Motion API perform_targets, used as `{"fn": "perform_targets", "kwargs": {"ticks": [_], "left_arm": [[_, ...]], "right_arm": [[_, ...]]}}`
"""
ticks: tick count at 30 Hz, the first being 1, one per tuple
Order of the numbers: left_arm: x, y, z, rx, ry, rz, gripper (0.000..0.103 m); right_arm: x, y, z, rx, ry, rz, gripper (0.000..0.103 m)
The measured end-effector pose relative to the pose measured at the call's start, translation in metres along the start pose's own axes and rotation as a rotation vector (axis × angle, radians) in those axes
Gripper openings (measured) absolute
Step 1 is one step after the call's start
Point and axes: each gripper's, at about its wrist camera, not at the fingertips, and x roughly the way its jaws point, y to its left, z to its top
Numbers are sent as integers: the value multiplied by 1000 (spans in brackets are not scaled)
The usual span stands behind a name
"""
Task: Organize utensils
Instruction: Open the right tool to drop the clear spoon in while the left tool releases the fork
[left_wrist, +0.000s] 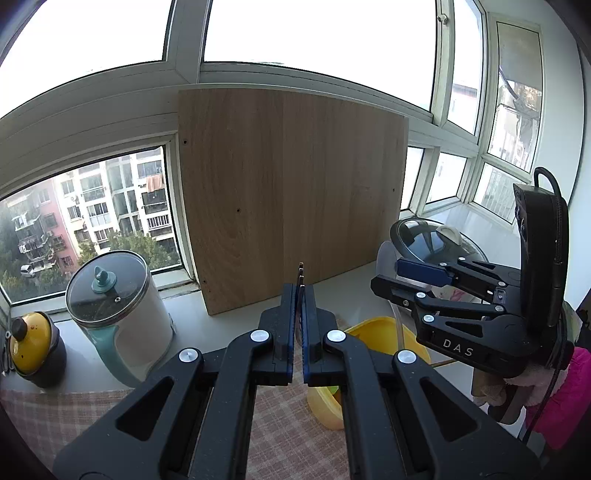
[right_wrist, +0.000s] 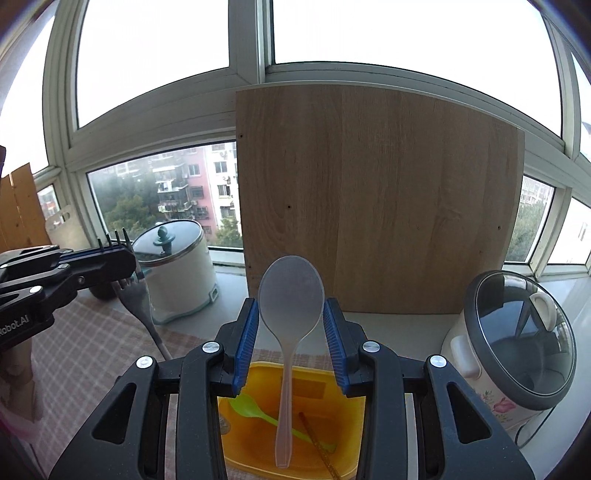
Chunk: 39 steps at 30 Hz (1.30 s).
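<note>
We hold the left gripper (left_wrist: 301, 295) with its jaws pressed together on a dark fork (right_wrist: 138, 295). In the left wrist view only the thin tine tips poke up past the blue pads; in the right wrist view the fork's 4 tines rise above the jaws and its handle hangs down toward the checked tablecloth (right_wrist: 96, 354).

Our right gripper (right_wrist: 291, 317) has its jaws partly apart, clamped on the bowl of a translucent plastic spoon (right_wrist: 291, 291). The bowl stands up between the blue pads (right_wrist: 248, 332), touching both, and the handle drops straight down over a yellow tub (right_wrist: 258, 373).

Inside that tub lie a light green spoon (right_wrist: 251, 404) and a thin brownish stick (right_wrist: 314, 432); we cannot tell what the stick is. The tub sits on the tablecloth, just below the right gripper.

Behind both grippers a wooden board (left_wrist: 288, 192) leans upright against the window frame (left_wrist: 184, 40). To its left stands a white pot with a glass lid and teal knob (left_wrist: 118, 310), and beside that a small yellow-lidded jar (left_wrist: 31, 343). To the board's right sits a rice cooker with a dark-rimmed glass lid (right_wrist: 517, 332). A pink sleeve (left_wrist: 565, 398) shows behind the right gripper.
</note>
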Motion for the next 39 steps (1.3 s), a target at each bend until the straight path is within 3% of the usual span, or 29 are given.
{"fn": "perform_targets", "kwargs": {"ticks": [11, 27, 39], "left_arm": [[27, -12, -18, 38, 60, -24, 0], [46, -21, -42, 12, 150, -97, 3], [29, -14, -42, -7, 136, -96, 8]], "right_arm": [[22, -14, -19, 66, 63, -27, 34], [29, -28, -38, 120, 150, -21, 35], [10, -30, -40, 127, 146, -33, 43]]}}
